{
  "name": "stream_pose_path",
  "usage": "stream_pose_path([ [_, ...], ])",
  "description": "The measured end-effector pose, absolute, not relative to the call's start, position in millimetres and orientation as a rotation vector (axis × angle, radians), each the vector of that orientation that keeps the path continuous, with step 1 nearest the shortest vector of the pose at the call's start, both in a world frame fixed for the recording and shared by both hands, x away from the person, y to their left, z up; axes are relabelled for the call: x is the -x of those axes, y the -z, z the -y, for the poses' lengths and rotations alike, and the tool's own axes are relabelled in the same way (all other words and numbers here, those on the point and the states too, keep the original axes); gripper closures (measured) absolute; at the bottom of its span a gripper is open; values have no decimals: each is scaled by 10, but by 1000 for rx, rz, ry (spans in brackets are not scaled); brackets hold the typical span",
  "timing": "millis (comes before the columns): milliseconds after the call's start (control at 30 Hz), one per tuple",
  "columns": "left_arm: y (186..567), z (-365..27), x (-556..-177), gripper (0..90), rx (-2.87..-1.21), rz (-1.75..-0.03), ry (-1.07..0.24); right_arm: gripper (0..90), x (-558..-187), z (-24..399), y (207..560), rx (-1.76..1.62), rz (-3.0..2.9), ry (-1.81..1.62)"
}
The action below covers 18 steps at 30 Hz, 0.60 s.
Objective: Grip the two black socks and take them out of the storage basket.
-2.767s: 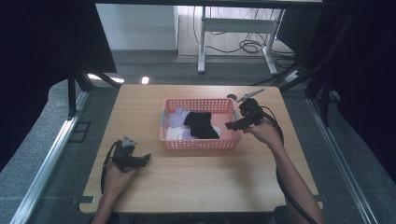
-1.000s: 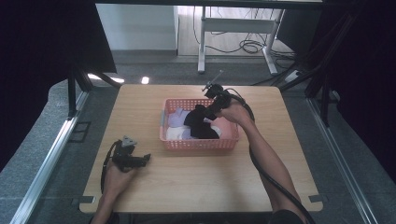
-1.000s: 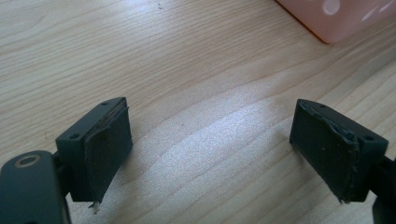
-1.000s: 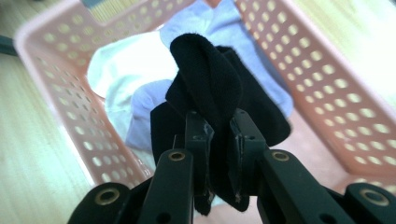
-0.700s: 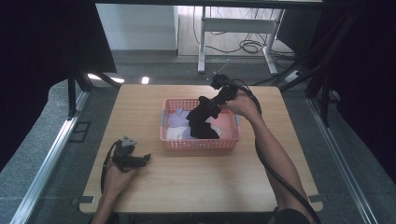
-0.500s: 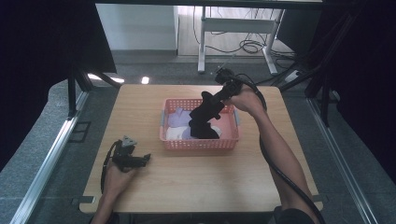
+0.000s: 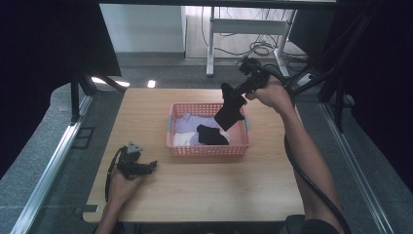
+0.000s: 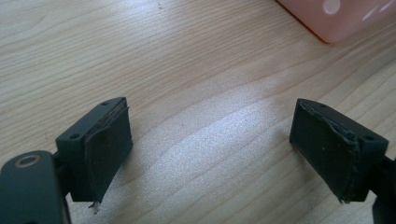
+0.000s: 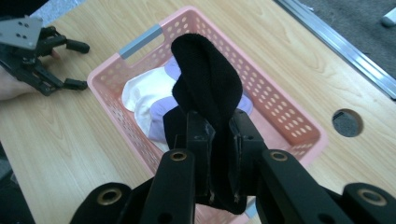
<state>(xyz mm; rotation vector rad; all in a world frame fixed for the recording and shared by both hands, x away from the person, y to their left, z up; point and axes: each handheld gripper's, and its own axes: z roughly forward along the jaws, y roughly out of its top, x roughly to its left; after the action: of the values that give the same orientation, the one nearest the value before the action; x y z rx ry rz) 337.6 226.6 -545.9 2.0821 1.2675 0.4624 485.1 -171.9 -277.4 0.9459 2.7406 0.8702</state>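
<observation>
A pink perforated basket (image 7: 208,149) stands on the wooden table (image 7: 195,190), with white, lilac and black socks (image 7: 211,134) in it. My right gripper (image 7: 233,93) is raised above the basket's far right corner, shut on a black sock (image 7: 229,110) that hangs down over the basket. In the right gripper view the black sock (image 9: 208,88) is pinched between the pads, above the basket (image 9: 299,126). My left gripper (image 7: 152,165) rests on the table to the basket's left, open with bare wood between its pads (image 8: 108,149).
The table has a round cable hole (image 9: 347,122) near its right edge. A metal rail (image 7: 46,165) runs along the floor at the left, and a desk frame with cables (image 7: 243,29) stands behind the table.
My right gripper has risen out of the basket and drifted back and to the right, lifting the black sock clear of the pile. The left gripper has stayed put.
</observation>
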Motion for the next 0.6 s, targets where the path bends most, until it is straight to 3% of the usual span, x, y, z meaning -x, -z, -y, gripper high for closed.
stream_pose_path([
  [600, 5461, -2265, -3376, 127, -2080, -1267, -465, 809, -4747, 2310, 2285, -1065, -2606, -843],
])
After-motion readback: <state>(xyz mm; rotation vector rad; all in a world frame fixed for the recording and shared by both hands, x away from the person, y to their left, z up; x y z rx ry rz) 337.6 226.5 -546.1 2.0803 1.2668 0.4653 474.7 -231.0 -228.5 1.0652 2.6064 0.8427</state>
